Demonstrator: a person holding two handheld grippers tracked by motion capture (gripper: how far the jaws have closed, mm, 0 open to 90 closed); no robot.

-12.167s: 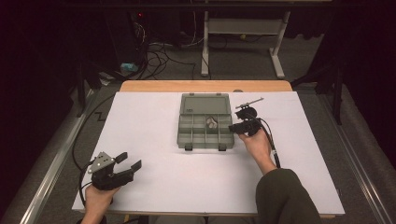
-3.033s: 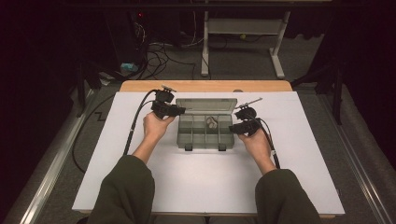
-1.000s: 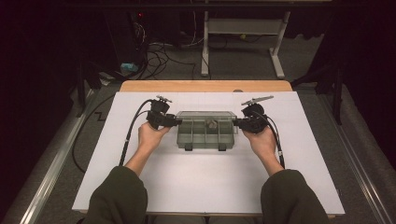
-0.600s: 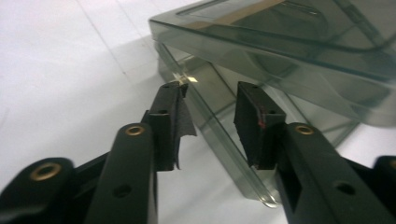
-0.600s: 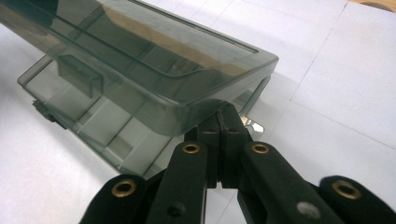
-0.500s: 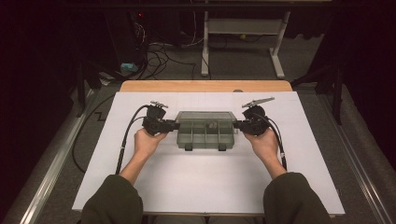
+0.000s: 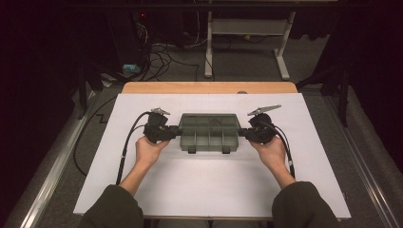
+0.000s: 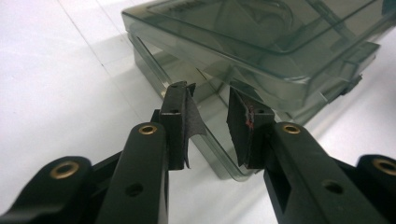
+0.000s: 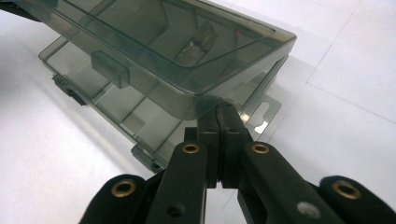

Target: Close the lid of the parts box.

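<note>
A smoky see-through compartment box (image 7: pixel 209 132) lies mid-table, its lid (image 9: pixel 154 42) tilted a little above the base (image 9: pixel 116 109). My right gripper (image 7: pixel 241 133) is at the box's right end; its jaws (image 9: pixel 219 112) are shut on the lid's corner rim. My left gripper (image 7: pixel 176 133) is at the left end. Its jaws (image 8: pixel 210 116) have just been closing, and the base's side wall (image 8: pixel 154 70) stands between them. A gap remains on both sides and the pads (image 8: pixel 240 123) do not press on it. The lid (image 8: pixel 261 42) hangs just above them.
The box sits on a white table sheet (image 7: pixel 204 185) with a wooden strip (image 7: pixel 209 87) along the far edge. Black cables (image 7: pixel 126 147) trail off the left side. A hang tab (image 9: pixel 264 119) sticks out of the base's end. Table legs and cords stand on the floor behind.
The left hand has slid slightly inward to the box's left end, and its jaws have narrowed around the base wall. The right gripper has kept still on the lid.
</note>
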